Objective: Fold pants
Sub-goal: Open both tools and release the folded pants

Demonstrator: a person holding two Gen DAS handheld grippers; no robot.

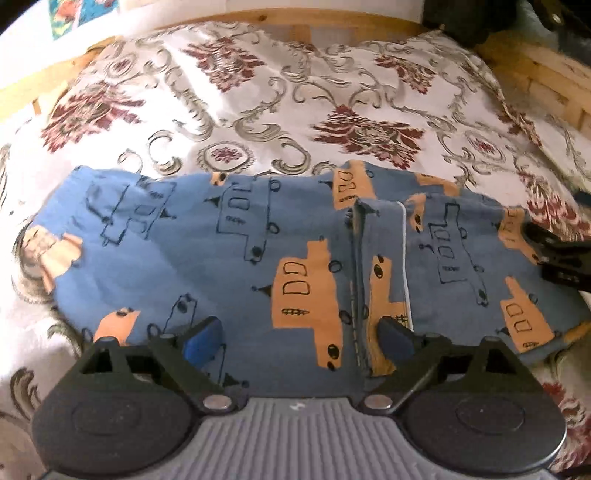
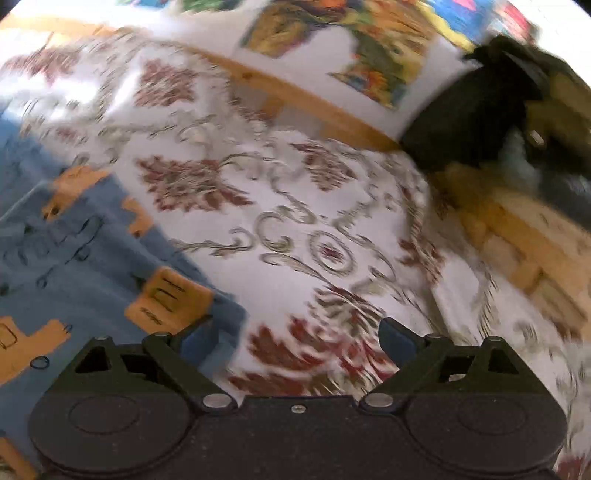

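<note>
With the pants (image 1: 258, 251) lying folded across the patterned bedspread (image 1: 295, 110), my left hand-held gripper (image 1: 299, 336) hangs spread over their near edge and my right hand-held gripper (image 2: 299, 338) spread beside them, so next I judge I must pinch an end and fold again.

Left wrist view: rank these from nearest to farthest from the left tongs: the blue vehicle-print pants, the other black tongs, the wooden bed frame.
1. Blue vehicle-print pants: directly under and ahead of the left tongs.
2. Other black tongs: at the right edge, over the pants' right end.
3. Wooden bed frame: along the top, beyond the white floral bedspread.
</note>
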